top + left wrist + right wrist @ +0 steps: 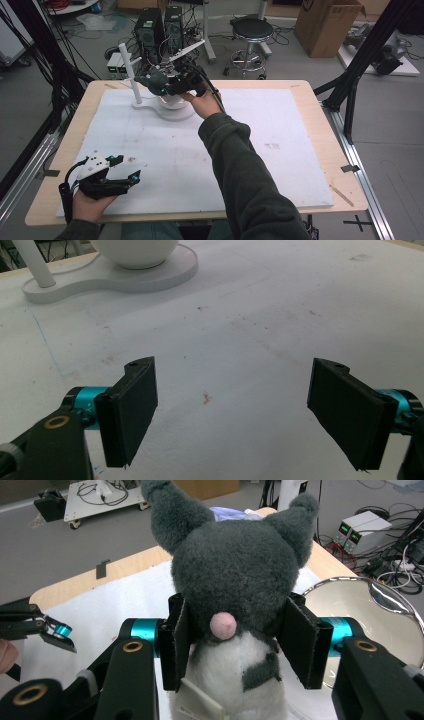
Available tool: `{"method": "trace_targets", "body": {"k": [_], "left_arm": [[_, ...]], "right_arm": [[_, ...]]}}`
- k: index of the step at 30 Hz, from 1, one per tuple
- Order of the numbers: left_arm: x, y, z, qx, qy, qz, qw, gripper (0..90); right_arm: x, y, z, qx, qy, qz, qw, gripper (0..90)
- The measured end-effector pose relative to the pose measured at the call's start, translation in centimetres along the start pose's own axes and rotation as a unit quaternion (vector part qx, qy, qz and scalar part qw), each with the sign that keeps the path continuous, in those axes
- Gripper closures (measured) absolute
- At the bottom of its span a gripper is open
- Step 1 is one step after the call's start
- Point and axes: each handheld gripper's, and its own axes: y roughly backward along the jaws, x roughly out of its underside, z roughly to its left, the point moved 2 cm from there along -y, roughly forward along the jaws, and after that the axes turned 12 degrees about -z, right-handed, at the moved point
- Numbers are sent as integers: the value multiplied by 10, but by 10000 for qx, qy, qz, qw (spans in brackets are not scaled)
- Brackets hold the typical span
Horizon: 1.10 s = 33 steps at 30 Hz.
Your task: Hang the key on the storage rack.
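While the left tool (125,179) rested low at the near left of the table (320,150), cradled in the person's left hand (92,202), its jaws stood wide apart with nothing but the white mat (280,165) between them. Far across the mat, the right tool (172,86) was clamped on a grey plush toy (240,580), the black pads pressing into both sides of its body just below the head. That toy had pointed ears, a small pink nose, a white belly and a paper tag at its lower edge. It hung in the grip above the table, just beside a shiny metal bowl (365,615) that sat on a white stand (172,112). A white post (131,75) rose from the stand's left end. From the left gripper view, the bowl's rounded underside and the stand's base (110,275) showed at the far edge of the mat
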Motion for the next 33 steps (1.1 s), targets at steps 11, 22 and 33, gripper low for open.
{"method": "trace_targets", "body": {"k": [11,22,33], "left_arm": [[0,0,0,8,3,-7,10000,206],[0,1,0,-6,8,-12,10000,206],[0,2,1,-27,12,-13,10000,205]], "right_arm": [[-15,-9,1,23,70,-37,10000,505],[-22,-28,4,42,84,15,10000,508],[-20,-53,6,115,94,123,9998,508]]}}
